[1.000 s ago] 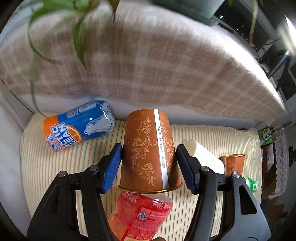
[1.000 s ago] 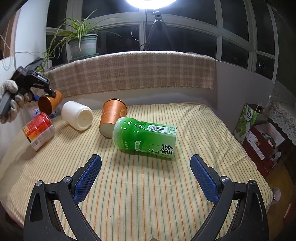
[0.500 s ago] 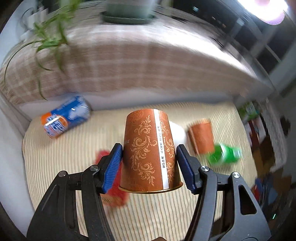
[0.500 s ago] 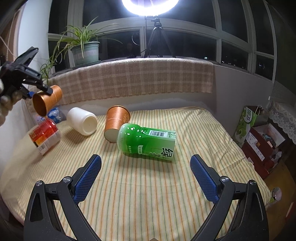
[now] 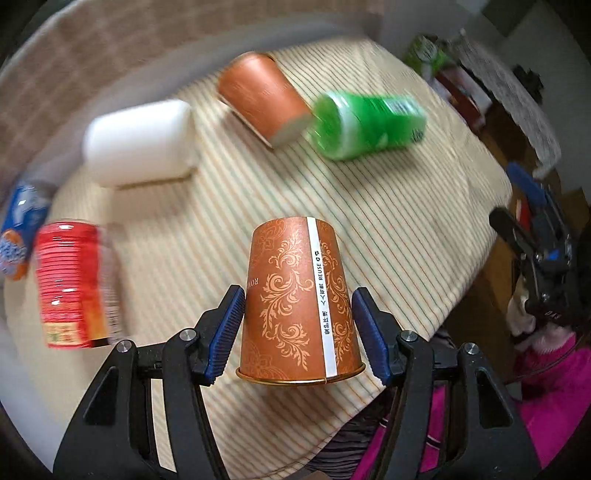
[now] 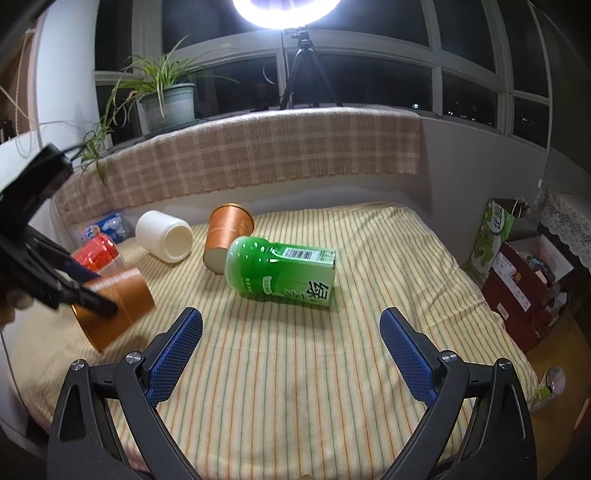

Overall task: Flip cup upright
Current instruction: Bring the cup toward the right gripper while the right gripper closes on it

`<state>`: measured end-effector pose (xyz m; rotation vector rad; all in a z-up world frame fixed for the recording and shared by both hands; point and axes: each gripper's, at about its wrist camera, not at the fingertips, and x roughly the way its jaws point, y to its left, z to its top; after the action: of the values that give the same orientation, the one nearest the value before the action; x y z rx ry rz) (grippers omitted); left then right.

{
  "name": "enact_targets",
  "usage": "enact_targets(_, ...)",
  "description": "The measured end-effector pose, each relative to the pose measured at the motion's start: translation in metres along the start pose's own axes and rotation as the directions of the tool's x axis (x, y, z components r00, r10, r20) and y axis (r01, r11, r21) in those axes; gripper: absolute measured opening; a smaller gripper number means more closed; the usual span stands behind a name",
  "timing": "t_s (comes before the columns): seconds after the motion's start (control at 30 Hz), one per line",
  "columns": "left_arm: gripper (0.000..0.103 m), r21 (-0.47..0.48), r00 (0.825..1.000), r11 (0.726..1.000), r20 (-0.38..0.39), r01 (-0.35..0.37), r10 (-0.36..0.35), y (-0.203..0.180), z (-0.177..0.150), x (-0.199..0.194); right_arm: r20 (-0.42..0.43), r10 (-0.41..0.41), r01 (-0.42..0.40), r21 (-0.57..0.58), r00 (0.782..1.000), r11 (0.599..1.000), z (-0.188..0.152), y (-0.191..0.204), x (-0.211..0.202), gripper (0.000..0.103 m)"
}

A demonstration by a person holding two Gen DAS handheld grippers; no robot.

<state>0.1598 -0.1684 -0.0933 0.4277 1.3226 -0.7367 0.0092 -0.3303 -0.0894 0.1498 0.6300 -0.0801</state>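
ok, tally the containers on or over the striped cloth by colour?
Orange-brown paper cup: 2, one held, one lying down
White jar: 1
Green bottle: 1
Red can: 1
Blue-and-orange can: 1
Total: 6

Scene was lit by a ring light (image 6: 286, 11), blown out to glare at top of the right view; windows (image 6: 461, 92) behind were black. Background in the left view was motion-smeared; only the cup (image 5: 299, 301) was rendered sharp. Fisheye bending and dark vignetting were seen at edges.
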Motion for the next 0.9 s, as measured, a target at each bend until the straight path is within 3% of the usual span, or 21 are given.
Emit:
enact_targets(0.3,0.064,-0.023,0.999,0.999,-0.014,0.039,-0.040,0.013,-0.002,0.027,-0.084,0.113,-0.127,-0.200,0.990,0.971,0.006,0.016,0.018,0.097)
enact_targets(0.5,0.065,-0.051,1.000,0.998,-0.002,0.022,-0.022,0.025,-0.008,0.027,-0.145,0.205,-0.247,-0.402,0.968,0.882,0.013,0.037,0.033,0.097)
enact_targets(0.67,0.066,-0.117,0.999,0.993,0.021,0.030,-0.028,0.038,-0.019,0.017,-0.223,0.334,-0.401,-0.543,0.916,0.737,0.022,0.052,0.043,0.097)
enact_targets(0.77,0.066,-0.136,0.998,0.991,0.059,0.022,-0.014,0.045,-0.030,0.004,-0.269,0.405,-0.475,-0.648,0.874,0.595,0.025,0.068,0.042,0.097)
enact_targets(0.9,0.066,-0.199,0.993,0.979,0.114,0.033,-0.011,0.055,-0.047,-0.015,-0.363,0.438,-0.540,-0.739,0.822,0.402,0.028,0.095,0.043,0.095)
